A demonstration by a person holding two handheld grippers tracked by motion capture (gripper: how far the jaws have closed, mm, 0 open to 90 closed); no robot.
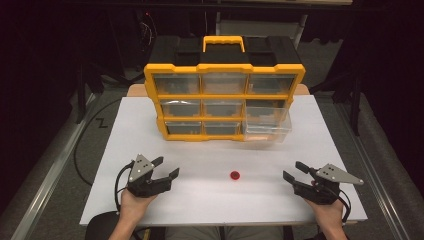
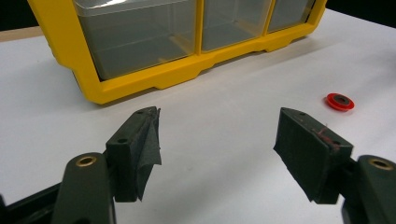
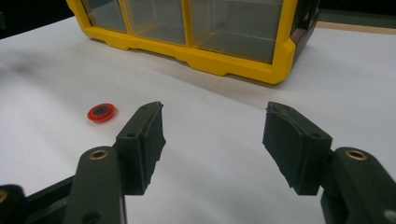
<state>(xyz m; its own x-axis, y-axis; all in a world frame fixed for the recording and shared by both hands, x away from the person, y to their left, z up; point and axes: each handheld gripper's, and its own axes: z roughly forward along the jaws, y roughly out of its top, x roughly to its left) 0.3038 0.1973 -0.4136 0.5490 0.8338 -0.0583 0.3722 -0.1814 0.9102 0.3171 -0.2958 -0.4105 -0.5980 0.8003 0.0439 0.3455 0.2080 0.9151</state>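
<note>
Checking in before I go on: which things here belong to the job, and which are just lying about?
In the job:
red disc
yellow drawer cabinet, with its lower right drawer pulled out
left gripper and right gripper, both open and empty

Lying about:
white table
grey floor

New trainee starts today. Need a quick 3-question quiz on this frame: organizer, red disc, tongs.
1. True or false: the left tongs are shut on the red disc.
2. Which drawer of the yellow organizer is pulled out? A) top left B) middle centre C) bottom right
3. Fill in: the red disc lies on the white table between the two ____.

Key:
1. False. Both the left and the right tongs are open and empty; the disc lies apart from them.
2. C, the clear drawer at the bottom right.
3. tongs
</note>
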